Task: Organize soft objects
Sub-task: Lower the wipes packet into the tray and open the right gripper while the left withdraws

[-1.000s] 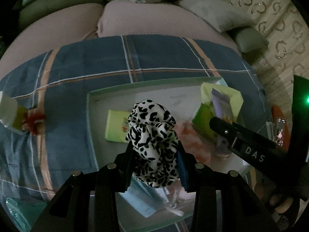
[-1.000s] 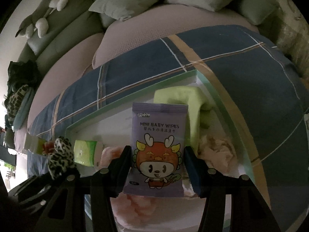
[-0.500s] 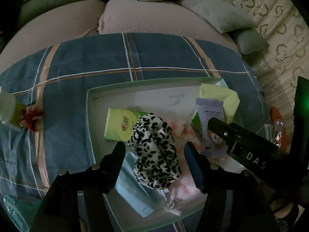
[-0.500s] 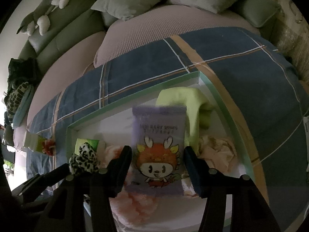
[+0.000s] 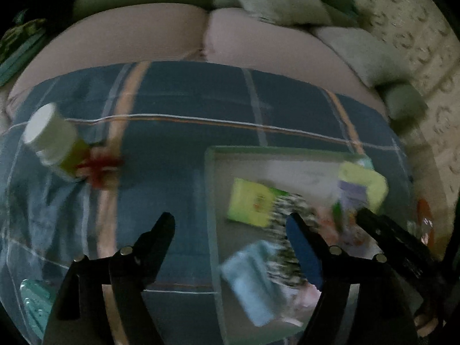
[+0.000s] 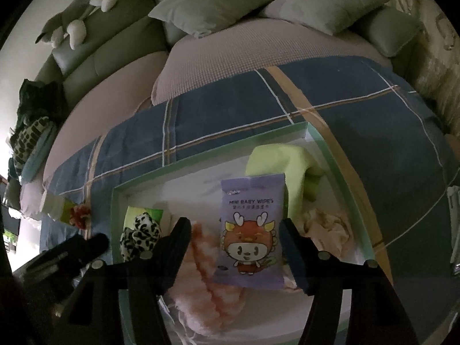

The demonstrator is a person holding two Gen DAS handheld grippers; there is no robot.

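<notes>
A green-rimmed tray (image 6: pixel 207 159) lies on the plaid blanket. In it lie a leopard-print scrunchie (image 6: pixel 140 234), a purple baby-wipes pack (image 6: pixel 250 230), a lime tissue pack (image 5: pixel 253 202), a pink fluffy cloth (image 6: pixel 210 293), a lime towel (image 6: pixel 283 162) and a light blue mask (image 5: pixel 253 279). My left gripper (image 5: pixel 230 230) is open and empty, over the tray's left rim; the view is blurred. My right gripper (image 6: pixel 234 234) is open around the wipes pack, which rests in the tray.
A white-capped bottle (image 5: pixel 51 141) and a red flower clip (image 5: pixel 99 166) lie on the blanket (image 5: pixel 201 95) left of the tray. A teal object (image 5: pixel 34 299) sits at lower left. Pillows (image 6: pixel 212 3) and a plush toy (image 6: pixel 74 17) line the sofa behind.
My left gripper opened, dropped the scrunchie into the tray and swung left. My right gripper opened and let the wipes pack settle in the tray.
</notes>
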